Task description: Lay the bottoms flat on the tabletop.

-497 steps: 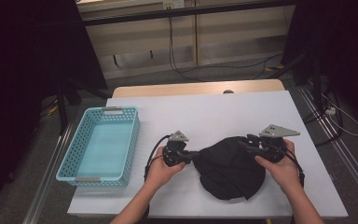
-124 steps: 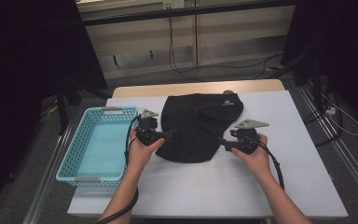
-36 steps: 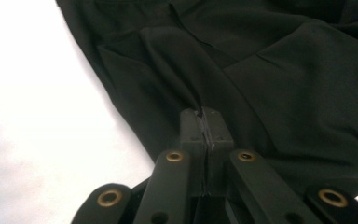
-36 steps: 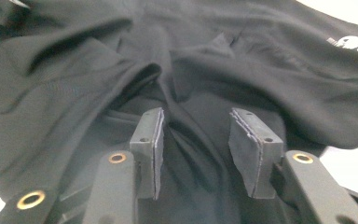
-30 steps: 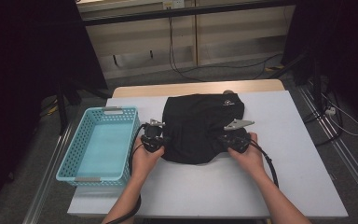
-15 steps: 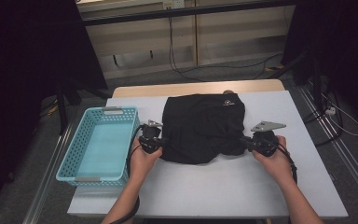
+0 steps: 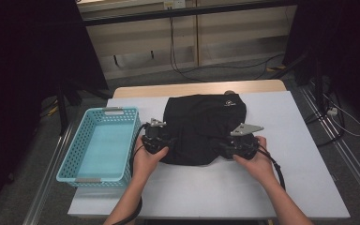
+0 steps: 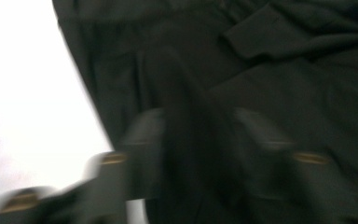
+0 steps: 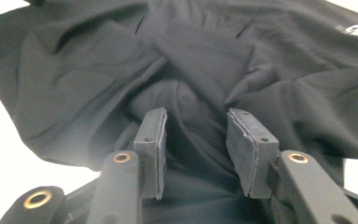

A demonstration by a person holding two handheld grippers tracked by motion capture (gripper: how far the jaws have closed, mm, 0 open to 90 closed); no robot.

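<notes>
A black garment (image 7: 201, 117) lies crumpled in the middle of the white table (image 7: 286, 178), a small white logo (image 7: 228, 99) near its far edge. My left gripper (image 7: 170, 140) sits at the garment's left edge. In the blurred left gripper view its jaws (image 8: 199, 140) have just been opening and stand apart over a fold of the black cloth (image 8: 284, 70). My right gripper (image 7: 221, 148) is at the garment's lower right edge. Its jaws (image 9: 199, 142) have also just been opening. Its pads (image 9: 160, 140) stand clear of the cloth (image 9: 74, 70) bunched between them.
A teal plastic basket (image 7: 122, 111) stands on the table's left side, close to my left hand. Bare white tabletop lies in front of and to the right of the garment. Beyond the table's far edge are a dark floor and cables.
Both grippers have let go of the garment's edge. The right hand, which had pulled out to the right half a second ago, has come back left; the cloth's right edge has slackened.
</notes>
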